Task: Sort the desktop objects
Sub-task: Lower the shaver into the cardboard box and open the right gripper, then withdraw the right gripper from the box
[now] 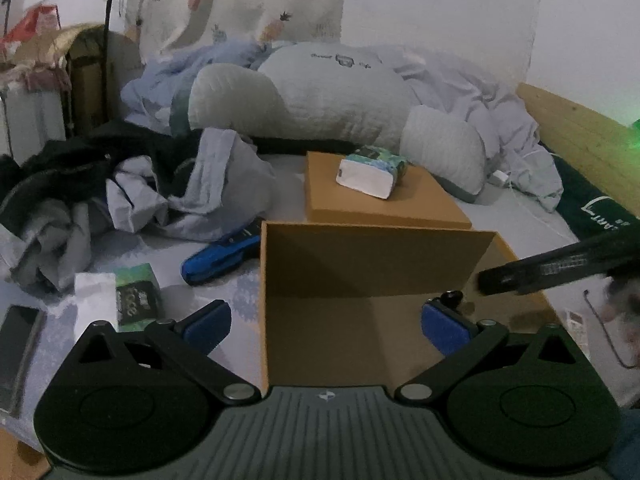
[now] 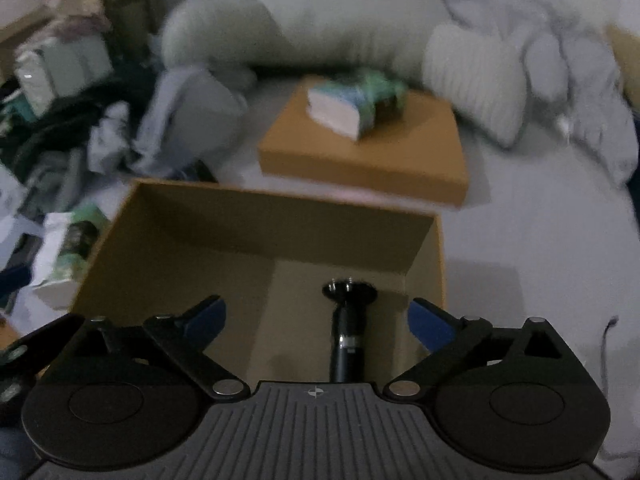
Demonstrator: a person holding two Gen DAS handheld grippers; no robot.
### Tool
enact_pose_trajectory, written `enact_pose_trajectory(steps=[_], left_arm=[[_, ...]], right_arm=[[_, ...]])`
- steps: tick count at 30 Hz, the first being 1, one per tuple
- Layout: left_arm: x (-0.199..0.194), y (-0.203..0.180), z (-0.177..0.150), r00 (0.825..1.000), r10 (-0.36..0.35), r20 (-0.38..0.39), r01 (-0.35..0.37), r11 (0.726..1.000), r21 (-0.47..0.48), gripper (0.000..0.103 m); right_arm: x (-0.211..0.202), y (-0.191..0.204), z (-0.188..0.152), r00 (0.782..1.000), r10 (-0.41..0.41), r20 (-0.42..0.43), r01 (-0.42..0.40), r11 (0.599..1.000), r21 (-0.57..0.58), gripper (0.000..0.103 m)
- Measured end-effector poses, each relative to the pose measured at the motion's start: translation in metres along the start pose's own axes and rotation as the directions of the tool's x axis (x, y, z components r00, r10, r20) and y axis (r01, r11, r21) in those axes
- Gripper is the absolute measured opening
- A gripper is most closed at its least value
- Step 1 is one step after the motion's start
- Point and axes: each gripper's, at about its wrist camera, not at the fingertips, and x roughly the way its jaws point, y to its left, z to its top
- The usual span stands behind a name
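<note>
Below my right tool [image 2: 316, 320], whose jaws are standing wide and holding nothing, the black tripod piece [image 2: 347, 336] is lying inside the open box [image 2: 180, 248] on the bed. I am lifting clear of the box walls. My left tool [image 1: 326, 322] is also hanging wide over the box's near left edge, with free bed surface to the right.

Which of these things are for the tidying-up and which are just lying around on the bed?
For the tidying:
open cardboard box
black tool inside it
tissue packs
blue tool

Just lying around:
pillows
crumpled clothes
phone
</note>
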Motion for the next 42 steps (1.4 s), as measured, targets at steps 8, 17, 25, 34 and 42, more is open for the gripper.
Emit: enact_pose_trajectory(steps=[8, 17, 25, 34, 42], left_arm=[[-0.002, -0.001, -0.001, 1.000, 0.003, 0.008, -0.003, 1.000, 0.014, 0.103], [-0.011, -0.004, -0.006, 1.000, 0.006, 0.018, -0.006, 0.999, 0.037, 0.103], [-0.021, -0.009, -0.007, 0.998, -0.003, 0.066, 0.001, 1.000, 0.027, 0.103], [-0.017, -0.021, -0.011, 0.999, -0.007, 0.045, 0.005, 0.999, 0.052, 0.103], [-0.015, -0.023, -0.006, 1.000, 0.007, 0.029, -0.008, 0.999, 0.043, 0.103]], right_arm=[[-0.074, 0.010, -0.017, 0.974, -0.037, 0.222, 0.056, 0.995, -0.082, 0.103], [-0.113, -0.008, -0.046, 0.913, -0.065, 0.402, 0.082, 0.996, -0.025, 0.103], [-0.100, -0.033, -0.061, 0.918, -0.101, 0.385, 0.077, 0.994, 0.079, 0.103], [-0.091, -0.027, -0.068, 0.924, -0.066, 0.376, 0.047, 0.997, 0.058, 0.103], [-0.094, -0.034, -0.060, 0.925, -0.060, 0.375, 0.030, 0.996, 0.087, 0.103]])
